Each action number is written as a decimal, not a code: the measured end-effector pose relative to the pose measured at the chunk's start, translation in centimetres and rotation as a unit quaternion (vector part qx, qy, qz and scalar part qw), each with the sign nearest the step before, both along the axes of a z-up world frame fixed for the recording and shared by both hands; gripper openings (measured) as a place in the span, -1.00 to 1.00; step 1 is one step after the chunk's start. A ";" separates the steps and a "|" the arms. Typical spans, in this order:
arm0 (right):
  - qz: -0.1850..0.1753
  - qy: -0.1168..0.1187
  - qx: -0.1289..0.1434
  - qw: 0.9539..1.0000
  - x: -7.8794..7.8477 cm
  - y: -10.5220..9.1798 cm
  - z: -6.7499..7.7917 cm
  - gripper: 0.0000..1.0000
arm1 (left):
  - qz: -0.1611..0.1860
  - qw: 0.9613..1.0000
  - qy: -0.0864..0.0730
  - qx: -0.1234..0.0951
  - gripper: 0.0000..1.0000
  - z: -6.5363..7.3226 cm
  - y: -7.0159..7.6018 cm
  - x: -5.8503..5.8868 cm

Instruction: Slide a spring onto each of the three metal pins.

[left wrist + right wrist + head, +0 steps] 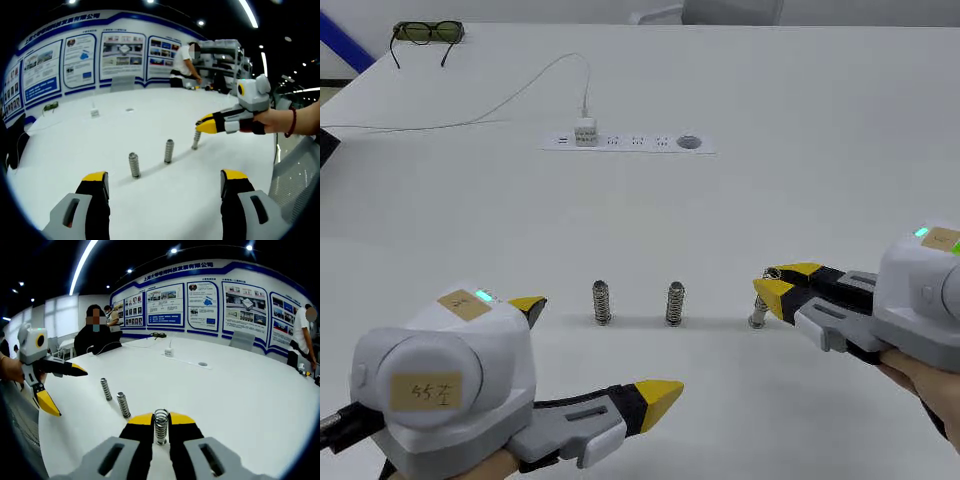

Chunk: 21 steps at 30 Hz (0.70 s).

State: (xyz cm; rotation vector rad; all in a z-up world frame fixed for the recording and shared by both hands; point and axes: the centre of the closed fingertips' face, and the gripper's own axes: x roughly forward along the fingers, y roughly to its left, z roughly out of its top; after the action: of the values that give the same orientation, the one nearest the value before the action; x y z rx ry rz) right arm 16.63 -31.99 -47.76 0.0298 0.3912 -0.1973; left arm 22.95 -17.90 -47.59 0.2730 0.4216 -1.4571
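Two metal pins stand upright on the white table [740, 200], each with a spring on it: one [602, 302] on the left, one [675, 303] beside it. A third spring [759, 310] stands to their right, leaning a little. My right gripper [766, 280] is shut on its upper part, and the coil shows between the yellow tips in the right gripper view [160, 426]. Whether a pin is inside it I cannot tell. My left gripper [595, 348] hovers wide open in front of the row with nothing between its jaws [164, 176].
A white power strip [628, 142] with a plugged charger [585, 130] and its cable lies at mid-table. Dark glasses [427, 33] rest at the far left corner. People [95, 335] sit and stand beyond the table's far side.
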 end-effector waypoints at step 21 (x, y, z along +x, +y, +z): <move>-0.015 0.027 0.023 0.999 -0.1 0.0 -2.5 -0.76 | -0.003 1.000 0.002 0.005 0.81 -0.4 0.1 -0.1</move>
State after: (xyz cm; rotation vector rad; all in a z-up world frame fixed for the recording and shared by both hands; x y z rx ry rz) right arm 16.48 -31.98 -50.25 0.0751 0.4489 -0.2182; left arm 22.82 -17.77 -47.99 0.2793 0.4309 -1.4616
